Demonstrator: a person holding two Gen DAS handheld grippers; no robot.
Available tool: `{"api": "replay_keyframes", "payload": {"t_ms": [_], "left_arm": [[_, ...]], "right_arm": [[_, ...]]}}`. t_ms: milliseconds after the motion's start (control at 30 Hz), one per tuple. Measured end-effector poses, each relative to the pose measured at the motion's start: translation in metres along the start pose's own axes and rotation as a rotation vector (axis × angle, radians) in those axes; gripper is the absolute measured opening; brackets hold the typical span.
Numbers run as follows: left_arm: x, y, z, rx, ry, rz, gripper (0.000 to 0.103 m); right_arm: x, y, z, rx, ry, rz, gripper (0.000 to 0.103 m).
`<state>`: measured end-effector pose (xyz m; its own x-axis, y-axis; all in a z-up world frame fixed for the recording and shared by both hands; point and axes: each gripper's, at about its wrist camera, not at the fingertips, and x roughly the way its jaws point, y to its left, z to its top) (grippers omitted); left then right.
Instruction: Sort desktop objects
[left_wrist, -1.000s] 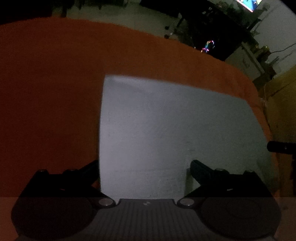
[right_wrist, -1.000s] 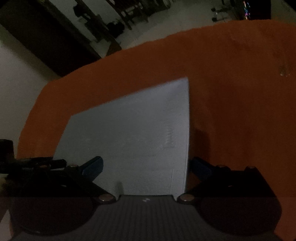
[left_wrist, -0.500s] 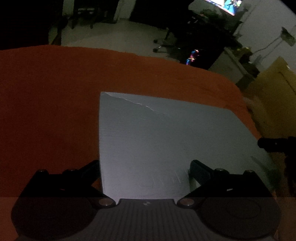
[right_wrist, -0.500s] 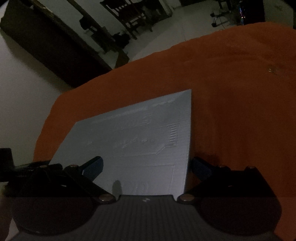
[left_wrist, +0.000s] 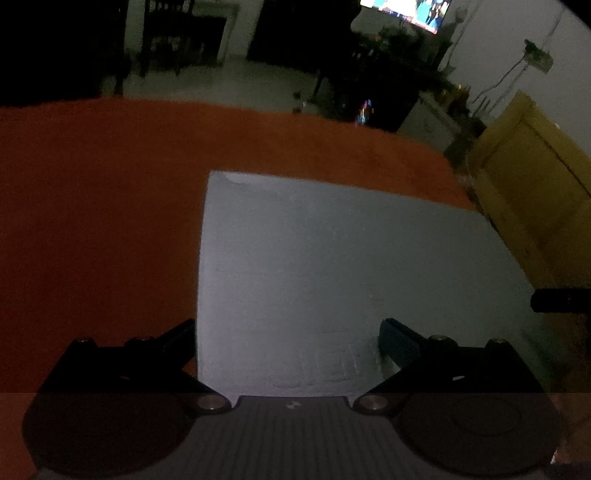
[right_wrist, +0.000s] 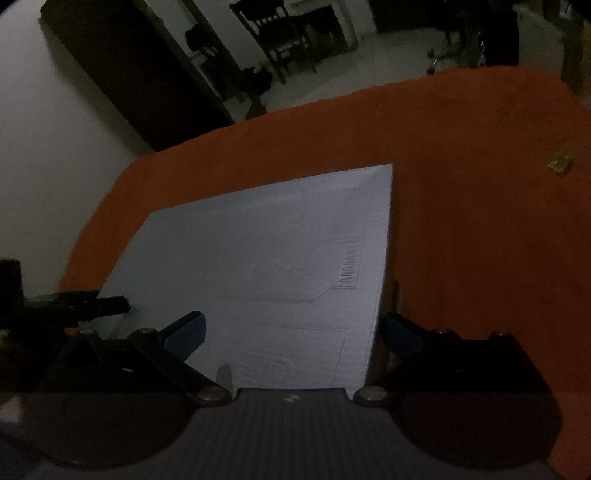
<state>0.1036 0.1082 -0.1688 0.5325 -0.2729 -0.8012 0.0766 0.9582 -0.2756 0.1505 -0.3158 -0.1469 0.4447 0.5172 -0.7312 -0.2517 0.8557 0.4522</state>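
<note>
We hover both grippers, left gripper (left_wrist: 288, 332) and right gripper (right_wrist: 291, 332), jaws apart, over the grey sheet (left_wrist: 332, 266) lying flat on the orange table (left_wrist: 92, 221). Nothing gripped; next means catching its edges.

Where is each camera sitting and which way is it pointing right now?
Left wrist: sits behind the left tongs, facing forward over the sheet's left edge; the right tongs' tip shows.
Right wrist: behind the right tongs, over the sheet's right edge; the left tongs show.
Shared: sheet, orange cloth.
</note>
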Motion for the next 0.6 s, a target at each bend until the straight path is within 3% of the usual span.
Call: {"api": "replay_keyframes", "payload": {"t_ms": [133, 200, 333, 600], "left_arm": [[0.019, -0.004, -0.021, 0.006, 0.068, 0.006, 0.102], [0.028, -0.006, -0.028, 0.008, 0.102, 0.013, 0.102], [0.032, -0.012, -0.028, 0.072, 0.077, 0.035, 0.102], [0.027, -0.003, -0.027, 0.034, 0.057, 0.045, 0.102]], "right_arm": [[0.017, 0.004, -0.037, -0.029, -0.015, -0.09, 0.103], [0.032, -0.002, -0.051, 0.019, 0.018, -0.111, 0.103], [0.057, -0.015, -0.07, 0.13, 0.088, -0.101, 0.103], [0.076, -0.002, -0.059, 0.083, 0.091, -0.11, 0.103]]}}
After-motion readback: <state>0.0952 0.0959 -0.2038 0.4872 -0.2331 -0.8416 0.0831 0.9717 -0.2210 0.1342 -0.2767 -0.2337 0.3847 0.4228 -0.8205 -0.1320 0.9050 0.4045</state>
